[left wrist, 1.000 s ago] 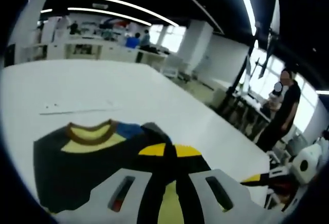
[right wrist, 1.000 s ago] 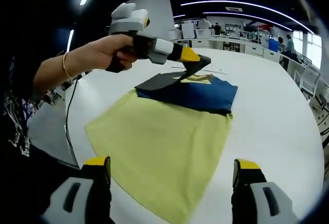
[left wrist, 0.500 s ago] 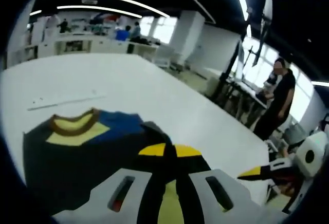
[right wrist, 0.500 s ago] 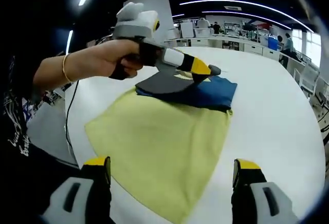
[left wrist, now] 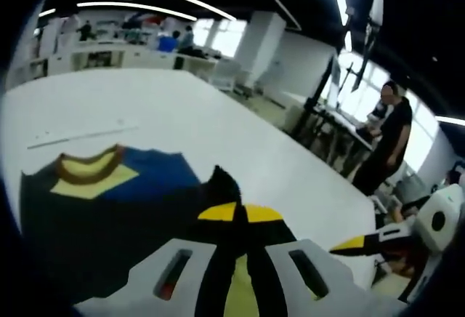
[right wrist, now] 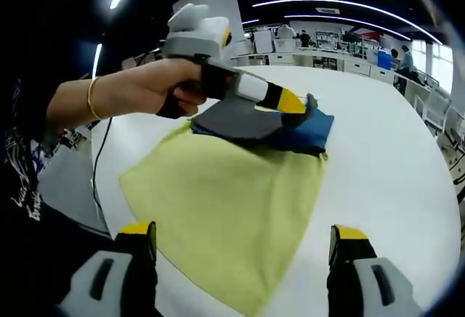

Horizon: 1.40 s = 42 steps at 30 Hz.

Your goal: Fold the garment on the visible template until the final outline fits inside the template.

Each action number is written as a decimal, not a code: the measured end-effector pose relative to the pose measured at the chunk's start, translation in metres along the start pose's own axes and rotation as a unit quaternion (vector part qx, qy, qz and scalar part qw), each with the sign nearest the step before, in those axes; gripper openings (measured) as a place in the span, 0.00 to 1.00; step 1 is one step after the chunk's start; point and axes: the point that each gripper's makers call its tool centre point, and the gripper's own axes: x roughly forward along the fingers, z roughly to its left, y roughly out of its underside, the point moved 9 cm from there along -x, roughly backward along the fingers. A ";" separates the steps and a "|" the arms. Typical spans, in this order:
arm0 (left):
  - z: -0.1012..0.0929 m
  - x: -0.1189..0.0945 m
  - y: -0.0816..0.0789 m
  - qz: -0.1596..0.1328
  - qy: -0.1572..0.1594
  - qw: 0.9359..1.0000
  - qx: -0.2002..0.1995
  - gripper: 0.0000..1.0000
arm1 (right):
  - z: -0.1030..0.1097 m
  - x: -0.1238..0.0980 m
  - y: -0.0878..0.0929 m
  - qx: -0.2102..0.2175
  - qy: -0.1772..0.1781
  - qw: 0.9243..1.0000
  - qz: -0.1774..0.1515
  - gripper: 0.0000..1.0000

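A dark blue garment (left wrist: 109,208) with a brown collar (left wrist: 89,168) lies on the white table (left wrist: 182,113). My left gripper (left wrist: 234,213) is shut on a dark flap of it, pulled up into a peak. In the right gripper view a hand holds that left gripper (right wrist: 299,106) over the blue part (right wrist: 305,131), with the grey-dark flap (right wrist: 236,122) trailing under it. A pale yellow cloth panel (right wrist: 225,208) spreads toward me from the blue part; I cannot tell whether it is garment or template. My right gripper (right wrist: 243,233) hovers open above it, holding nothing.
A thin pale strip (left wrist: 80,134) lies on the table beyond the collar. The right gripper (left wrist: 378,248) shows at the right of the left gripper view. A person (left wrist: 381,150) stands past the table's far right edge. Benches (right wrist: 341,59) line the back.
The left gripper has carried the dark flap further across the blue part, away from the hand's side. The right gripper has stayed still.
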 end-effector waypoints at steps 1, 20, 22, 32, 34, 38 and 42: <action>0.000 0.001 0.001 0.000 0.006 1.000 0.005 0.00 | 0.000 0.000 0.000 0.000 0.000 1.000 0.000 0.99; 0.016 -0.019 0.000 -0.019 -0.019 0.992 0.126 0.53 | -0.001 0.002 -0.005 -0.004 -0.001 1.000 -0.002 0.99; 0.020 -0.024 -0.001 -0.020 -0.022 0.991 0.133 0.57 | -0.001 0.003 -0.007 -0.006 -0.001 1.000 -0.003 0.99; 0.054 -0.054 0.001 -0.026 -0.064 0.987 0.148 0.75 | -0.004 0.004 -0.016 -0.010 0.001 1.000 -0.011 0.99; 0.060 -0.060 0.002 -0.026 -0.073 0.986 0.149 0.78 | -0.004 0.005 -0.017 -0.010 0.001 1.000 -0.012 0.99; 0.073 -0.070 0.003 -0.027 -0.090 0.985 0.145 0.80 | -0.005 0.006 -0.019 -0.011 0.002 1.000 -0.014 0.99; 0.087 -0.082 0.006 -0.019 -0.114 0.982 0.148 0.80 | -0.005 0.008 -0.020 -0.010 0.001 1.000 -0.015 0.99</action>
